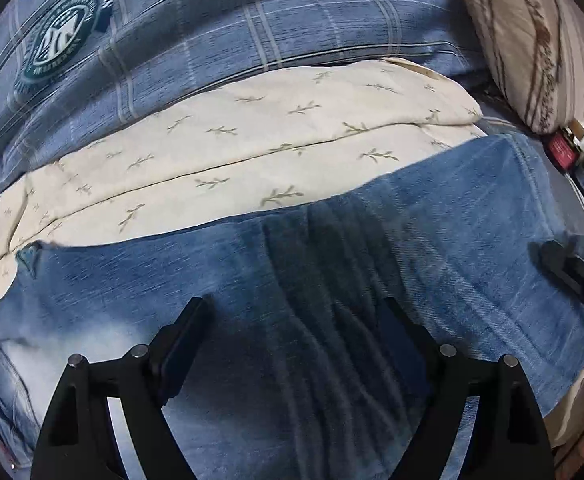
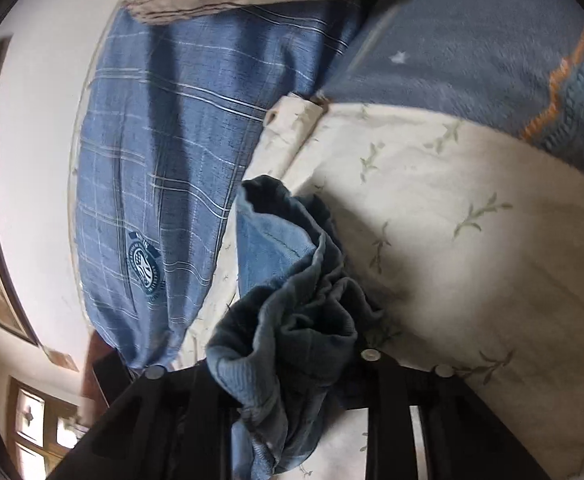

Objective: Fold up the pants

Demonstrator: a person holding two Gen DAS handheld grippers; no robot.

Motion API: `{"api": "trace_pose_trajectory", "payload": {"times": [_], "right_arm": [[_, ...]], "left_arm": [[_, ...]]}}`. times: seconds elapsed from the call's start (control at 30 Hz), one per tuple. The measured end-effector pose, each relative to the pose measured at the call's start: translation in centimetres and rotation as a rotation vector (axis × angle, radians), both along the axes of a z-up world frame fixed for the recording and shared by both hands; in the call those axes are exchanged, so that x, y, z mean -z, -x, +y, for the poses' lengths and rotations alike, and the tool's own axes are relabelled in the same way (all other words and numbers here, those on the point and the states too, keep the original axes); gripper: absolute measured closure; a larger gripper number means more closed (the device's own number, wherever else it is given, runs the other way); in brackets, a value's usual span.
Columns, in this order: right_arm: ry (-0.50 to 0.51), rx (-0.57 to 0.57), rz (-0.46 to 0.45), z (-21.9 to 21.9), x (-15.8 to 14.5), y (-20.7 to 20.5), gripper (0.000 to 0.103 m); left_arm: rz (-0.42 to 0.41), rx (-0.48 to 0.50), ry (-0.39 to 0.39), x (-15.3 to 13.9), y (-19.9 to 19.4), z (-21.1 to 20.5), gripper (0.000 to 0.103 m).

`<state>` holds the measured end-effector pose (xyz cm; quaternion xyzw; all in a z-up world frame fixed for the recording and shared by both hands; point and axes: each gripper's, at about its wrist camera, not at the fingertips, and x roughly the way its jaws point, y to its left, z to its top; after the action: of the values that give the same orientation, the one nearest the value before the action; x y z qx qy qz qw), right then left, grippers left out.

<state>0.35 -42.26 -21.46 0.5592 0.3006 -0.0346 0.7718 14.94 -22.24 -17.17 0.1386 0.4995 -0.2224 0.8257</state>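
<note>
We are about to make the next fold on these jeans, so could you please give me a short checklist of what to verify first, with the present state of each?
1. Right tool has a grip on the jeans: ok, bunched denim sits clamped between its fingers.
2. Left tool free of cloth: ok, its jaws stand wide over the denim with nothing pinched.
3. Jeans lying flat: not ok, ridges of wrinkles run under the left tool.
4. Far edge of the jeans straight on the cream sheet: ok.
5. Brown striped pillow clear of the jeans: ok.
6. Near hem and legs aligned: cannot tell, out of view.
</note>
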Motion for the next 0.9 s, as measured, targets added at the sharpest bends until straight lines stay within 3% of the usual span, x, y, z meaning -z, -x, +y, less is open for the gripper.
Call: {"api": "trace_pose_trajectory", "payload": {"times": [0.13, 0.33, 0.63, 0.9], "right_arm": [[0.153, -0.031, -0.071, 1.4, -3.2, 0.3, 0.081], [0.278, -0.114, -0.185, 4.6, -6.5, 0.0, 0.081], [0.327, -0.246, -0.248, 9.9, -8.1, -2.2, 0.081], [0.362, -0.400, -0.206, 16.5, -7.4, -4.8, 0.081]], "left_arm": [[-0.037, -0.033, -0.029, -0.3, 0.1, 0.6, 0.017], [0.040, -0.079, 0.033, -0.4, -0.7, 2.9, 0.017], [0.012, -0.207, 0.088, -2.9, -0.3, 10.9, 0.017], [-0.041, -0.369, 0.153, -5.6, -0.2, 19.2, 0.017]]}}
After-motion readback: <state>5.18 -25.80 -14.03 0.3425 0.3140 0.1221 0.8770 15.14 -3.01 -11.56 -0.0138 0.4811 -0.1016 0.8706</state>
